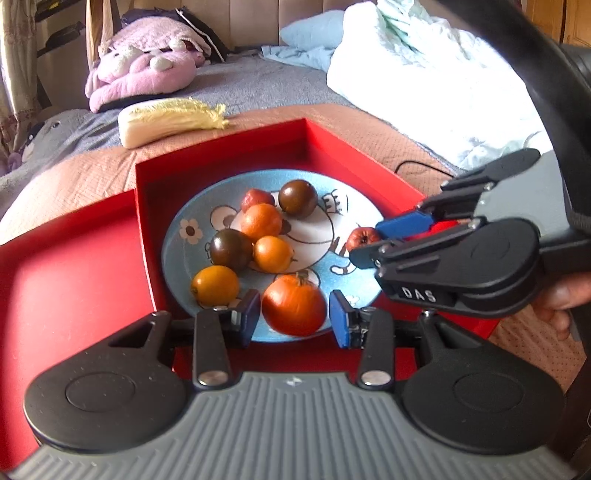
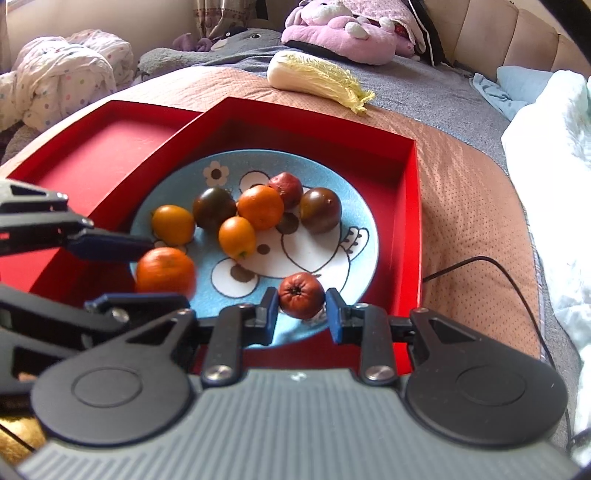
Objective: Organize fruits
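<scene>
Left tongs (image 1: 294,318) spread around the orange (image 1: 293,305) — right tongs (image 2: 302,314) pinching the red fruit (image 2: 301,300).

Plate (image 2: 354,206) sits inside the box (image 2: 413,206), which lies on the bed cover (image 2: 461,192). A second tray (image 2: 110,144) abuts the box at 9 o'clock. Cabbage (image 2: 314,75) lies on the bed at 12, beyond the box; plush toy (image 2: 343,33) behind it. On the plate: a fruit cluster (image 2: 255,210) around centre, a large fruit (image 2: 165,271) at 8, a wrinkled fruit (image 2: 301,295) at 6. Cable (image 2: 491,266) trails at 3.
</scene>
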`<state>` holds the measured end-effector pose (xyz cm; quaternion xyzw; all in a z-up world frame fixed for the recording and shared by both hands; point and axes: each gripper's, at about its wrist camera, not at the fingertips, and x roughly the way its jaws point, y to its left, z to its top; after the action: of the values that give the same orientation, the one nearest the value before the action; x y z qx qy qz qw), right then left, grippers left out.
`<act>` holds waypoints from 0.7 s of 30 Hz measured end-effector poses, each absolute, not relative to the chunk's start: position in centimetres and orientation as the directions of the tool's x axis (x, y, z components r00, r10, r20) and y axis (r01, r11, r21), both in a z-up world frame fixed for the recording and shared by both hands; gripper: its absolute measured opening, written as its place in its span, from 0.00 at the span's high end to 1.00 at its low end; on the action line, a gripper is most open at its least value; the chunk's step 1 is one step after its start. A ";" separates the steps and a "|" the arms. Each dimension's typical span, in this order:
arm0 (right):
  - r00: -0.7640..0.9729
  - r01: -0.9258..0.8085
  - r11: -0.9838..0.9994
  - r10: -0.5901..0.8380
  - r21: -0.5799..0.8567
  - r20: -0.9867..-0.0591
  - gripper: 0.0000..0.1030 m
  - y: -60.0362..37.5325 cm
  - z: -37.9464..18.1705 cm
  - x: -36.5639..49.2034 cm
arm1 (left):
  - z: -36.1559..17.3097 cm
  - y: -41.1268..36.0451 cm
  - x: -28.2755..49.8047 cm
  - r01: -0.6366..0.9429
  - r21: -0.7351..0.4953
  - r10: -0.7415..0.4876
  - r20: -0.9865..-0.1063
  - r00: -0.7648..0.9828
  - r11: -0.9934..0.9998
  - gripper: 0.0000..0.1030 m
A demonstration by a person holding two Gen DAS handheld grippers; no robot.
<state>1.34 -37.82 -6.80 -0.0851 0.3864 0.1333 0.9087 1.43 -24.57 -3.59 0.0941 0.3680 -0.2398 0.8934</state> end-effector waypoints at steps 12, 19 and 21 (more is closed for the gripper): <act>0.689 -0.241 0.970 0.197 0.035 -0.698 0.69 -39.1 -3.9 -2.5 | -0.4 -24.1 -2.3 0.426 0.112 -0.243 -0.682 0.690 0.898 0.06; 0.718 -0.236 0.970 0.219 0.065 -0.661 0.60 -39.5 -1.4 -6.6 | 1.4 -24.0 -5.4 0.351 0.246 -0.139 -0.606 0.783 0.903 0.01; 0.721 -0.232 0.969 0.232 0.088 -0.653 0.60 -39.8 -0.5 -7.4 | 2.0 -23.8 -5.9 0.339 0.223 -0.145 -0.602 0.785 0.914 0.01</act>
<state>-7.45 -39.83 -0.55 0.0000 0.3522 0.1250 0.9275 -5.88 -23.77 2.02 0.1615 0.3007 -0.1299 0.9309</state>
